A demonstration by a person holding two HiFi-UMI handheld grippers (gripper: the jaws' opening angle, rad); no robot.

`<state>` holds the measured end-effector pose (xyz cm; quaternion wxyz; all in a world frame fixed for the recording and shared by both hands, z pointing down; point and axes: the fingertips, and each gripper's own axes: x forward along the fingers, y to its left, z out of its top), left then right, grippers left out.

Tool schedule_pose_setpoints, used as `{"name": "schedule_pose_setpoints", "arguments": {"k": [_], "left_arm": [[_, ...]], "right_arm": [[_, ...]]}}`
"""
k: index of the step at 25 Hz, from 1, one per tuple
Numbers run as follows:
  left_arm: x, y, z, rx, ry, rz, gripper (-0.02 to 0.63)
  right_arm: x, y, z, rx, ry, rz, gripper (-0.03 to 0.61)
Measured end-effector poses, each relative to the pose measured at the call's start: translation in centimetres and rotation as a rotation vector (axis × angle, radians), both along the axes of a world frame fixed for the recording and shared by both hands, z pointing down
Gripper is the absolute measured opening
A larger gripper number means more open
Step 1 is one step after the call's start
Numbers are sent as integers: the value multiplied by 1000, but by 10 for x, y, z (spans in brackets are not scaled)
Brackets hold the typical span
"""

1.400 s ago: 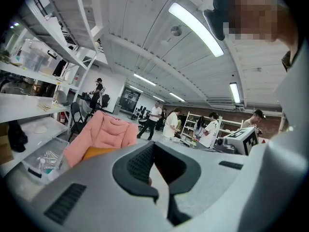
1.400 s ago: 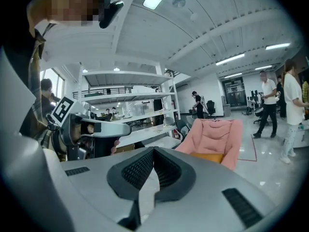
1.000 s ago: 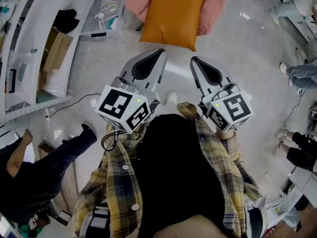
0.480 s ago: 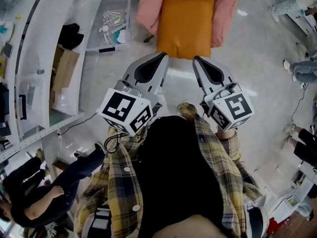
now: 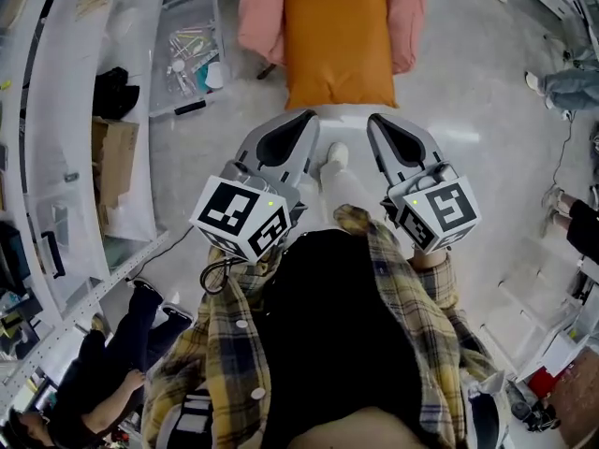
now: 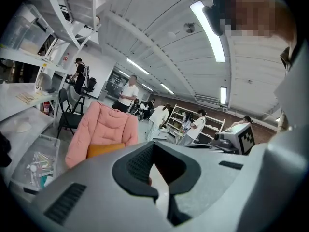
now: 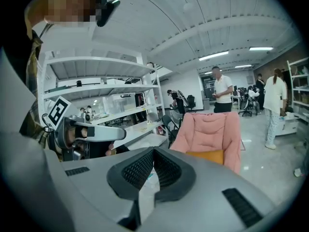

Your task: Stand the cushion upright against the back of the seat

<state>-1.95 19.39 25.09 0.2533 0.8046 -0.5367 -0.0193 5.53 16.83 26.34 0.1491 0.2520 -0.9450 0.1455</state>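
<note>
The orange cushion lay flat on the pink seat, far off. Nearer, the left gripper and right gripper were both squeezed closed, holding nothing

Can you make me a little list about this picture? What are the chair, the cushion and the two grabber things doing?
chair: pink padded chair, on the floor ahead of the person
cushion: orange cushion, lying on the seat, not stood against the back
left gripper: jaws together, holding nothing, short of the cushion
right gripper: jaws together, holding nothing, short of the cushion
nearby: clear plastic bin of small things on the floor, left of the chair
task step: cushion not yet touched
</note>
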Motion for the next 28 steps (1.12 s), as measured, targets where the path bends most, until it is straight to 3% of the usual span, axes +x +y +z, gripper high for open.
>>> {"name": "schedule_pose_setpoints", "arguments": {"k": [8,21,28], "left_arm": [[6,-49,12,-26,-10,13,4],[22,-172,-8,28,-67,-51,3],[13,-192,1,-14,-69,-87,4]], "right_arm": [[21,-46,9,-12,8,49,17],[54,-177,-10,45,-45,34,17],[54,-200,1,5,-30,17,17]]}}
